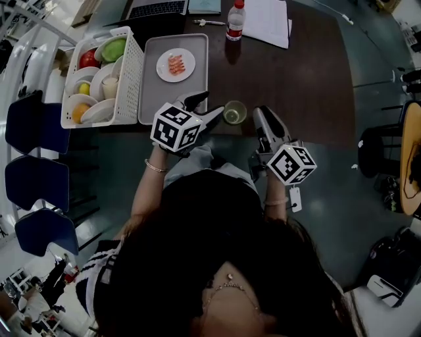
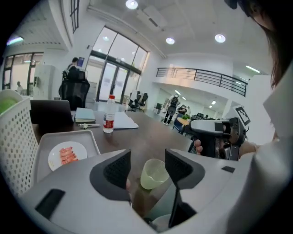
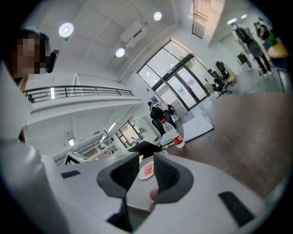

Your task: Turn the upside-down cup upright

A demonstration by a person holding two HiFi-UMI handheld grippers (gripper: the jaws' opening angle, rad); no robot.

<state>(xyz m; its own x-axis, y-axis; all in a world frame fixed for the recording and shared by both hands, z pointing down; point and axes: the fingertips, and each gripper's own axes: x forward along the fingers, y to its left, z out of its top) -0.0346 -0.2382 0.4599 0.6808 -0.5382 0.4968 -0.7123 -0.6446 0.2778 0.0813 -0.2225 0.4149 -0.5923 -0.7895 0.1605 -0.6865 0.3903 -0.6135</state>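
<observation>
A pale green translucent cup [image 1: 234, 112] stands mouth-up on the dark table [image 1: 309, 79], close to its near edge. My left gripper [image 1: 208, 108] sits just left of the cup, jaws apart. In the left gripper view the cup [image 2: 154, 173] shows through the gap of that gripper [image 2: 148, 167], beyond the pads and untouched by them. My right gripper [image 1: 262, 113] is just right of the cup and also appears in the left gripper view [image 2: 215, 137]. In its own view the right gripper [image 3: 146, 171] has a narrow gap with nothing in it.
A grey tray [image 1: 154, 92] with a plate of food [image 1: 175, 64] lies left of the cup. Beside it stands a white basket [image 1: 131, 79] of bowls and fruit. A water bottle [image 1: 235, 20], papers [image 1: 266, 20] and a laptop [image 1: 158, 8] lie at the far side.
</observation>
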